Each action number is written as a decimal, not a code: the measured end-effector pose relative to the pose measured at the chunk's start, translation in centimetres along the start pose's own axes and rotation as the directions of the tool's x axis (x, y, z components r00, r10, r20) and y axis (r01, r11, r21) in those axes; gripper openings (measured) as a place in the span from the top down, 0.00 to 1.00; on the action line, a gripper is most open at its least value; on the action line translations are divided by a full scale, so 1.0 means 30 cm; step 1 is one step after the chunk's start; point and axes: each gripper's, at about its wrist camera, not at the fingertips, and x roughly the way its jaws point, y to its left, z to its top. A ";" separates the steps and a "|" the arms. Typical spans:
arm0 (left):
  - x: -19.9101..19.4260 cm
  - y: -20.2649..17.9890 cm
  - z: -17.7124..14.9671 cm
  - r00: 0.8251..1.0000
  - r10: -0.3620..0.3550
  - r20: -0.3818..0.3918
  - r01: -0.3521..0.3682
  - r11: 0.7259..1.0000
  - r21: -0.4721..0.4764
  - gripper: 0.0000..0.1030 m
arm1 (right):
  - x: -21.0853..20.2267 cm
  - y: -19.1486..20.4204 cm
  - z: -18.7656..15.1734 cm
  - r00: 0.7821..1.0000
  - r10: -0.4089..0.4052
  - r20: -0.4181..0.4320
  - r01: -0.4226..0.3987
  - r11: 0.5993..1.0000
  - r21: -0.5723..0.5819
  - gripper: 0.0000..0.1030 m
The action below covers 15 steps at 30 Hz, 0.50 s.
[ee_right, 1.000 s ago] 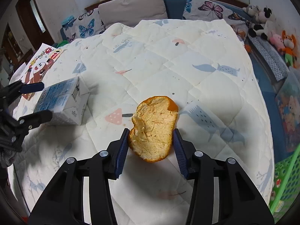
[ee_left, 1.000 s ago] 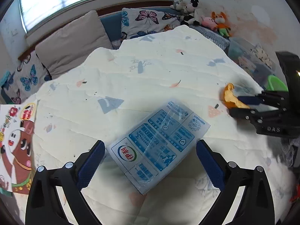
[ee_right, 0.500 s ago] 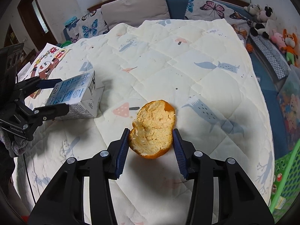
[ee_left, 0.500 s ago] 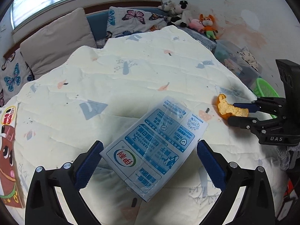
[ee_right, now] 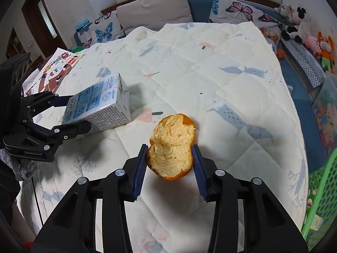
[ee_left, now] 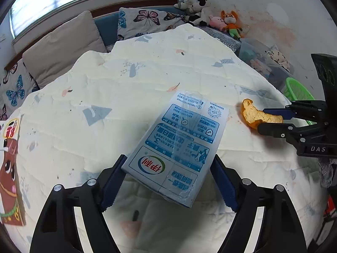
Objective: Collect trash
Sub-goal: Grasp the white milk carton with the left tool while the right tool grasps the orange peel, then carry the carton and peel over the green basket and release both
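left gripper (ee_left: 168, 181): jaws have just been closing on the carton (ee_left: 179, 145); both pads now meet its near-end corners, so it is pinching the carton
carton: milk box, far end on or just above the quilt (ee_left: 126, 97), can't tell which; near end raised between the left pads, most of its length sticking out ahead of the fingertips
carton risk: the grip takes only the near end and the box sits skewed between the pads; on a lift the long far end could swing down and twist out. The glossy film wrap may slide on the pads
right gripper (ee_right: 169, 160): pressed in on the peel (ee_right: 171, 145), one pad on each side of its lower half
peel: orange rind, pith side up, lifted clear of the quilt, upper half poking past the fingertips
peel risk: soft, curled rind; a harder squeeze may fold or tear it, a loose one lets it slip out on the way over
basket (ee_right: 322, 191): green, off to the right of the right gripper, past the quilt edge
drop risk: the left gripper has the longer carry, and the carton may work loose before it arrives
clash risk: the two grippers are near each other; crossing toward the basket together could bump them
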 end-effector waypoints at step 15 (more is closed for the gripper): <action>-0.139 -0.196 -0.049 0.998 -0.026 0.061 0.030 0.996 -0.078 0.27 | -0.197 -0.044 -0.121 0.998 -0.010 0.068 0.008 1.000 0.022 0.61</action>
